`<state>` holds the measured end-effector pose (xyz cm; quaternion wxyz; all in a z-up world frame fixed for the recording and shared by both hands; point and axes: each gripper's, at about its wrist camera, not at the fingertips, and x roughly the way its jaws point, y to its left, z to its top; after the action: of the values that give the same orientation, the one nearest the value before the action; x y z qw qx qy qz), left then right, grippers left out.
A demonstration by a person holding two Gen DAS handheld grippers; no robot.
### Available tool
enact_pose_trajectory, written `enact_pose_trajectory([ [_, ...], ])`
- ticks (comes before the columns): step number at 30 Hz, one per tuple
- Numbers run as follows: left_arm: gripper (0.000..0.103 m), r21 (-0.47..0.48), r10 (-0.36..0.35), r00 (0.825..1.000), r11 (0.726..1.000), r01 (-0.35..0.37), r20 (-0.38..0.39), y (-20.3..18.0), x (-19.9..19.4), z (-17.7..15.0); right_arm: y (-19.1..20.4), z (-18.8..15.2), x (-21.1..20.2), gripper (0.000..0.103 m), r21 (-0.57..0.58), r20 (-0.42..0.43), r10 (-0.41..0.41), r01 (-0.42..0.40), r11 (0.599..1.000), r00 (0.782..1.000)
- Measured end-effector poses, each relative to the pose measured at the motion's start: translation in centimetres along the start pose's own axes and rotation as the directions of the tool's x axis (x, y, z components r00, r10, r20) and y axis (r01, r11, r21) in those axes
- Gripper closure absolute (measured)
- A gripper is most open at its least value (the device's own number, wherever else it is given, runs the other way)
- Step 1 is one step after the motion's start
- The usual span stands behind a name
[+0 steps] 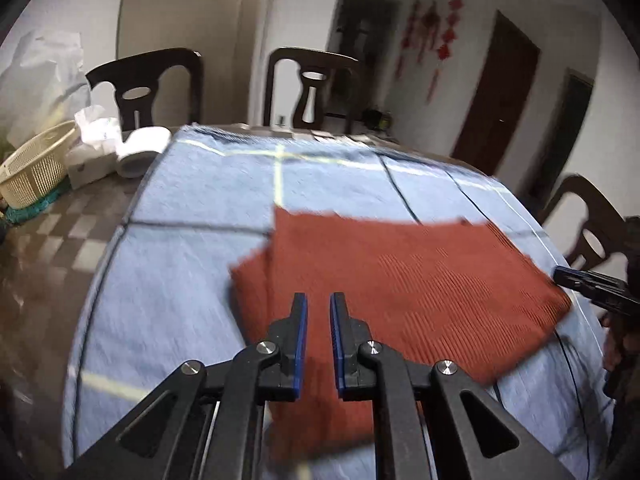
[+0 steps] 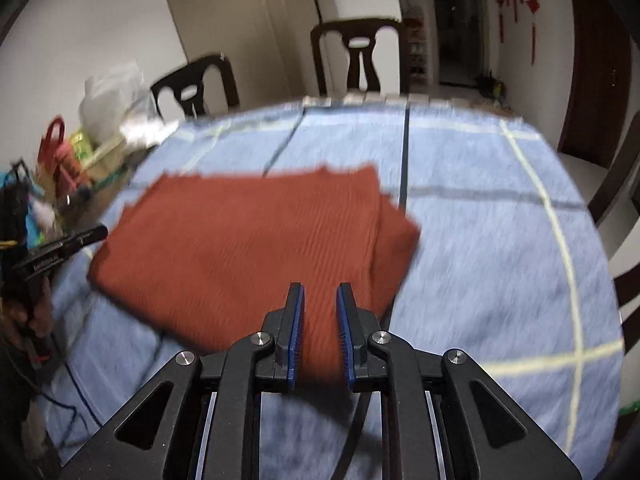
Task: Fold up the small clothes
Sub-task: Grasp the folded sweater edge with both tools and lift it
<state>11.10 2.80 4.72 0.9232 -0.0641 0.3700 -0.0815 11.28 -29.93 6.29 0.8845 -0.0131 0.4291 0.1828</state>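
Both sets of jaws stand slightly apart with nothing pinched between their blue pads. The table point(image 1: 48, 280) carries a blue checked cloth point(image 2: 480, 240), and on it lies the folded rust-red garment point(image 1: 400, 280), flat, at the middle. The left gripper point(image 1: 319, 300) hangs over the garment's near left part, the right gripper point(image 2: 320, 290) over its near right part. A cream basket point(image 1: 32, 176) sits at the table's far left edge.

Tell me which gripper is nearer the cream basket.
Left. The left gripper hangs over the end of the red cloth toward the cream basket; the right gripper is at the cloth's opposite end, farther away.
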Motion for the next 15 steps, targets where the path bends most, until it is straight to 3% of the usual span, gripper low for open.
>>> enact_pose_trajectory([
  [2, 0.09, 0.013, -0.008, 0.999, 1.0, 0.008, -0.033, -0.5, 0.3, -1.5, -0.6, -0.9, 1.2, 0.088, 0.001, -0.035, -0.041, 0.041, 0.999, 0.999],
  [4, 0.09, 0.011, 0.025, 0.996, 1.0, -0.024, -0.08, -0.3, 1.6, -2.3, -1.3, -0.7, 1.1, 0.089, 0.037, -0.019, -0.014, 0.014, 0.999, 1.0],
  [9, 0.09, 0.008, 0.036, 0.997, 0.999, -0.035, -0.073, -0.4, 1.1, -2.0, -1.4, -0.7, -0.4, 0.085, 0.075, 0.011, 0.008, -0.008, 0.997, 1.0],
  [11, 0.087, -0.001, 0.037, 0.998, 0.999, -0.037, -0.052, -0.2, 0.2, -1.8, -1.8, -0.7, -1.0, 0.074, 0.102, 0.032, 0.015, -0.018, 0.995, 0.999],
  [12, 0.079, -0.009, 0.038, 0.998, 0.999, -0.039, -0.042, 0.1, -0.1, -1.7, -2.0, -0.7, -1.1, 0.059, 0.116, 0.041, 0.022, -0.026, 0.993, 0.999],
  [13, 0.074, -0.024, 0.044, 0.999, 0.999, -0.045, -0.032, 0.5, -0.3, -1.5, -2.4, -0.6, -1.3, 0.053, 0.136, 0.054, 0.037, -0.044, 0.99, 0.998],
  [15, 0.066, -0.055, 0.058, 0.998, 0.997, -0.06, -0.03, 1.4, -0.2, -1.1, -3.0, -0.3, -1.1, 0.053, 0.163, 0.06, 0.058, -0.067, 0.984, 0.996],
])
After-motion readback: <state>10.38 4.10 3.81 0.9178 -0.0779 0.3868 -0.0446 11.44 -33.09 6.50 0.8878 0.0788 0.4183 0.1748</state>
